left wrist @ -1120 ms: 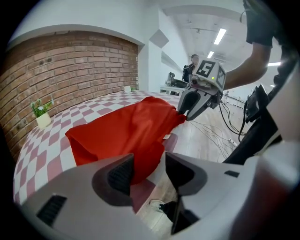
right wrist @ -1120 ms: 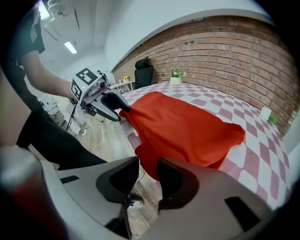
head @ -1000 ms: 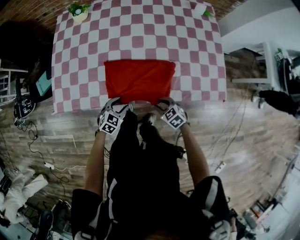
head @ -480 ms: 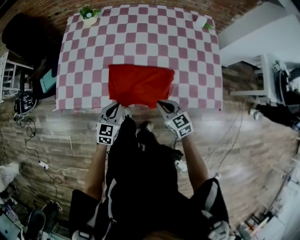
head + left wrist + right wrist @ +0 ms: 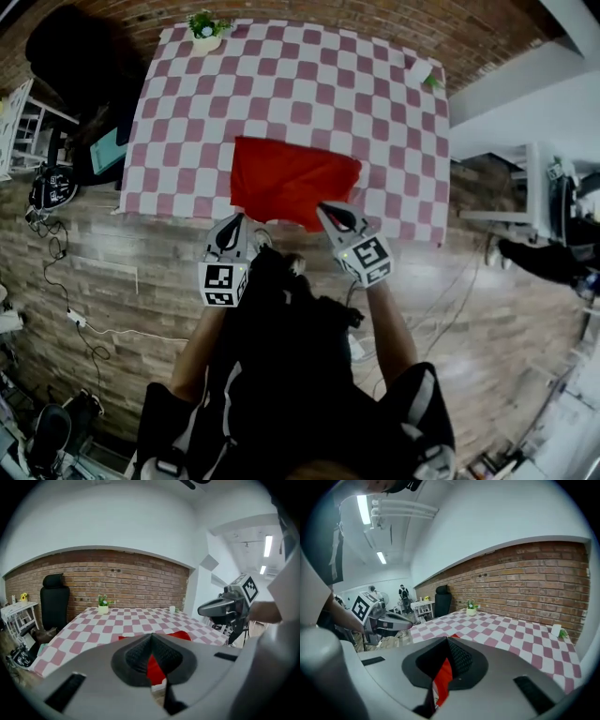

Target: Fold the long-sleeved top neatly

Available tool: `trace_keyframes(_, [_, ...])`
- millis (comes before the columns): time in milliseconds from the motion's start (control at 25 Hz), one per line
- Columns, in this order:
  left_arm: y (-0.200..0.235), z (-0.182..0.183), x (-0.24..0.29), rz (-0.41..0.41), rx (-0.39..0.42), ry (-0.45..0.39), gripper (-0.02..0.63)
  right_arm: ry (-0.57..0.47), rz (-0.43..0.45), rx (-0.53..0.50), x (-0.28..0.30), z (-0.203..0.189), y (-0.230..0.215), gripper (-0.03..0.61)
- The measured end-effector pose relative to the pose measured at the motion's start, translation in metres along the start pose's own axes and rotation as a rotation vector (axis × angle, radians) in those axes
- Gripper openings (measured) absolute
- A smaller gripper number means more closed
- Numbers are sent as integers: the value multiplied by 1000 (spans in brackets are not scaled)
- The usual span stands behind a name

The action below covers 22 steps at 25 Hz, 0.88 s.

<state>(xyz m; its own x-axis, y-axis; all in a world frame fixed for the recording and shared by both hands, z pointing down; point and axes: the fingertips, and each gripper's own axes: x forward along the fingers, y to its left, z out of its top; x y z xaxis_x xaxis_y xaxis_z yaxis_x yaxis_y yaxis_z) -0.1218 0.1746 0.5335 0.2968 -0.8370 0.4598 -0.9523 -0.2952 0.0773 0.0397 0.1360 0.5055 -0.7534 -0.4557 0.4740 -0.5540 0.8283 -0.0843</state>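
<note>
Head view: red top lies on the near half of the checkered table, already down to a rough rectangle, with its near edge at the table's near edge. The left gripper and right gripper sit at the two near corners, one each — likely so that edge comes up level and can travel to the far edge without skewing. Left gripper view: jaws have just closed and are pressed together on a corner of the top. The rest of it lies on the table beyond, and the right gripper is alongside at similar height. Right gripper view: same story, jaws just closed and pinching a red fold of the top between the pads, with the left gripper off to its side. Reads as the start of the next half-fold. Risk — both pinches are thin, so a corner could slip out mid-carry.
</note>
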Motion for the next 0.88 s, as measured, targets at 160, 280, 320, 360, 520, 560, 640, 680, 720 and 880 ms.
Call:
trace_keyframes(160, [20, -3, 9, 27, -20, 20, 6, 39, 40, -64, 30, 21, -5, 8])
trace_keyframes(280, [35, -8, 21, 35, -48, 42, 6, 81, 79, -103, 58, 32, -6, 8])
trace_keyframes(320, [38, -10, 25, 35, -58, 47, 5, 98, 93, -117, 67, 35, -7, 8])
trace_keyframes(360, [43, -10, 30, 36, -65, 50, 6, 111, 106, -133, 77, 39, -9, 8])
trace_keyframes(520, [59, -16, 44, 49, -82, 74, 6, 130, 150, -202, 119, 54, -16, 8])
trace_keyframes(560, [61, -20, 47, 54, -93, 86, 5, 143, 162, -213, 127, 55, -18, 8])
trace_keyframes(640, [64, -29, 52, 66, -122, 111, 6, 189, 194, -241, 141, 56, -20, 8])
trace_keyframes(680, [66, -34, 54, 73, -135, 122, 6, 208, 213, -256, 149, 56, -22, 8])
trace_keyframes(720, [67, -38, 57, 81, -147, 132, 6, 215, 231, -266, 158, 55, -25, 8])
trace_keyframes(880, [75, -55, 74, 110, -191, 169, 6, 246, 296, -290, 196, 48, -36, 8])
